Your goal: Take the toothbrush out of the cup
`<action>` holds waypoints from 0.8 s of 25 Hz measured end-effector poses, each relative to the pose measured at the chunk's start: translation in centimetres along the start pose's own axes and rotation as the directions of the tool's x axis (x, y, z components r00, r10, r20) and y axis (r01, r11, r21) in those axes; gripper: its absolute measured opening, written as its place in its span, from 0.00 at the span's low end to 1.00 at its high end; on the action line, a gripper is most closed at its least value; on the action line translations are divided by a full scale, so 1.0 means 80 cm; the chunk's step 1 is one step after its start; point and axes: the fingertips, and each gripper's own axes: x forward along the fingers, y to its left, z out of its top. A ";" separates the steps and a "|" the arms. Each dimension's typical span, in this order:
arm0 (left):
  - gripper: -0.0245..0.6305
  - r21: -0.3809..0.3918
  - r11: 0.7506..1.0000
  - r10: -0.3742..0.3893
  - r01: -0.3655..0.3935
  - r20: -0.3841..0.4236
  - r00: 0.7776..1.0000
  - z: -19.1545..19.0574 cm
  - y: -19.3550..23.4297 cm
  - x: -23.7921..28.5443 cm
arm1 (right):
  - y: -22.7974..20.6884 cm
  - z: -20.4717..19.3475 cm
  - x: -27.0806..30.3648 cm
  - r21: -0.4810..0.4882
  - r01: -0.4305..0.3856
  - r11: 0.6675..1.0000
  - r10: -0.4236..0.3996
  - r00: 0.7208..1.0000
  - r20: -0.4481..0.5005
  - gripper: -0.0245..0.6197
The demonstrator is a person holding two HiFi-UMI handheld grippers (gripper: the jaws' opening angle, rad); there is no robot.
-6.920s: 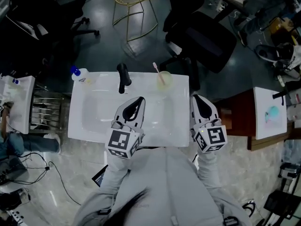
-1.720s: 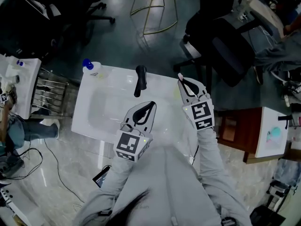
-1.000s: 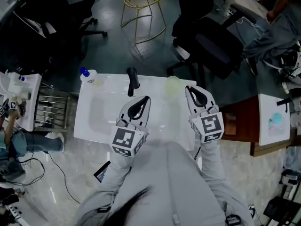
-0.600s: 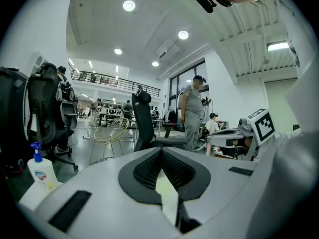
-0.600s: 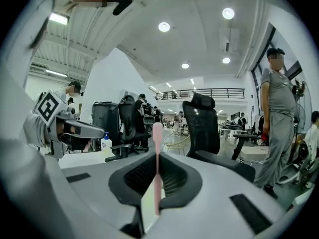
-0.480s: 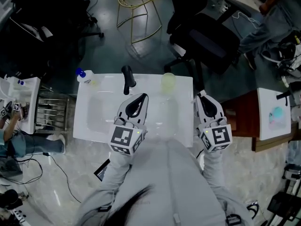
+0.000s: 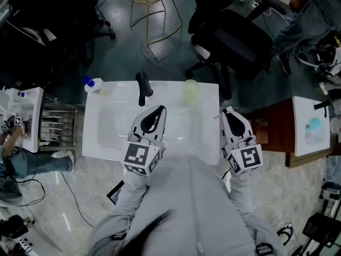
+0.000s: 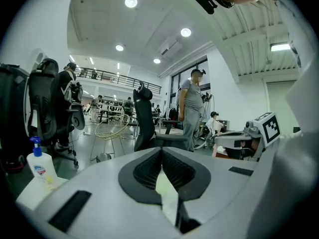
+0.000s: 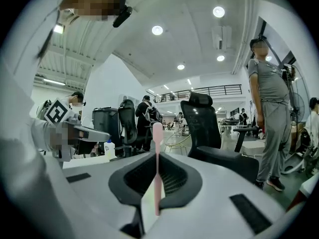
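A pale yellow-green cup (image 7: 190,89) stands on the back rim of the white sink (image 7: 101,143), right of the black faucet (image 7: 141,87), with nothing sticking out of it. My right gripper (image 7: 228,111) hovers over the sink's right edge, nearer me than the cup. It is shut on a pink toothbrush (image 9: 157,168), which stands upright between the pads with its head above the right gripper (image 9: 156,156). The brush cannot be made out in the head view. My left gripper (image 7: 160,109) hangs over the basin, shut and empty; in its own view the left gripper (image 8: 161,151) shows the pads meeting.
A soap bottle (image 7: 91,84) with a blue cap sits at the sink's back left corner. Behind the sink are a black office chair (image 7: 234,41) and a gold wire stool (image 7: 154,4). A brown table (image 7: 272,132) is at the right, a metal rack (image 7: 53,124) at the left. A person (image 9: 269,98) stands nearby.
My right gripper has pulled back from the cup toward me and to the right, carrying the toothbrush; the cup now stands without it. The left gripper has hardly moved.
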 end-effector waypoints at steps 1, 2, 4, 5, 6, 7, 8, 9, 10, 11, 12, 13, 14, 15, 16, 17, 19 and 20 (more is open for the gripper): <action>0.08 -0.002 1.000 -0.001 0.001 -0.002 1.000 -0.001 0.001 0.001 | 0.001 0.000 0.001 0.003 -0.002 1.000 0.002 1.000 0.002 0.09; 0.08 -0.004 1.000 -0.001 0.001 -0.003 1.000 -0.001 0.002 0.001 | 0.002 0.001 0.002 0.006 -0.004 1.000 0.004 1.000 0.004 0.09; 0.08 -0.008 1.000 -0.002 0.002 -0.006 1.000 -0.003 0.003 0.001 | 0.004 0.003 0.003 0.012 -0.009 1.000 0.009 1.000 0.009 0.09; 0.08 -0.011 1.000 -0.002 0.001 -0.007 1.000 -0.004 0.004 0.001 | 0.005 0.004 0.005 0.015 -0.012 1.000 0.012 1.000 0.012 0.09; 0.08 -0.013 1.000 -0.001 0.001 -0.007 1.000 -0.005 0.005 0.001 | 0.005 0.004 0.006 0.016 -0.014 1.000 0.014 1.000 0.013 0.09; 0.08 -0.014 1.000 -0.001 0.001 -0.008 1.000 -0.005 0.006 0.001 | 0.005 0.005 0.007 0.015 -0.015 1.000 0.014 1.000 0.013 0.09; 0.08 -0.015 1.000 -0.001 0.001 -0.009 1.000 -0.006 0.007 0.002 | 0.006 0.004 0.009 0.013 -0.015 1.000 0.015 1.000 0.013 0.09; 0.08 -0.015 1.000 -0.001 0.001 -0.010 1.000 -0.007 0.008 0.002 | 0.006 0.004 0.010 0.011 -0.015 1.000 0.015 1.000 0.011 0.09; 0.08 -0.016 1.000 -0.001 0.001 -0.010 1.000 -0.007 0.009 0.002 | 0.006 0.004 0.011 0.010 -0.015 1.000 0.015 1.000 0.009 0.09; 0.08 -0.016 1.000 -0.001 0.001 -0.010 1.000 -0.007 0.010 0.002 | 0.007 0.003 0.012 0.009 -0.015 1.000 0.015 1.000 0.006 0.09; 0.08 -0.015 1.000 -0.001 0.000 -0.009 1.000 -0.007 0.011 0.002 | 0.007 0.002 0.013 0.008 -0.015 1.000 0.015 1.000 0.002 0.09; 0.08 -0.015 1.000 0.000 0.000 -0.008 1.000 -0.006 0.012 0.002 | 0.007 0.001 0.013 0.009 -0.014 1.000 0.014 1.000 -0.001 0.09; 0.08 -0.015 1.000 0.001 -0.001 -0.007 1.000 -0.006 0.013 0.001 | 0.007 0.001 0.013 0.010 -0.012 1.000 0.012 1.000 -0.003 0.09; 0.08 -0.016 1.000 0.002 -0.002 -0.007 1.000 -0.006 0.013 0.001 | 0.006 0.001 0.013 0.012 -0.010 1.000 0.011 1.000 -0.003 0.09; 0.08 -0.017 1.000 0.003 -0.003 -0.007 1.000 -0.006 0.014 0.002 | 0.006 0.001 0.013 0.013 -0.009 1.000 0.009 1.000 -0.004 0.09; 0.08 -0.018 1.000 0.004 -0.004 -0.006 1.000 -0.005 0.014 0.002 | 0.005 0.000 0.013 0.013 -0.007 1.000 0.007 1.000 -0.005 0.09; 0.08 -0.019 1.000 0.005 -0.006 -0.005 1.000 -0.004 0.014 0.002 | 0.004 0.000 0.014 0.014 -0.004 1.000 0.004 1.000 -0.008 0.09; 0.08 -0.020 1.000 0.006 -0.006 -0.005 1.000 -0.004 0.015 0.003 | 0.004 0.001 0.014 0.014 -0.003 1.000 0.003 1.000 -0.010 0.09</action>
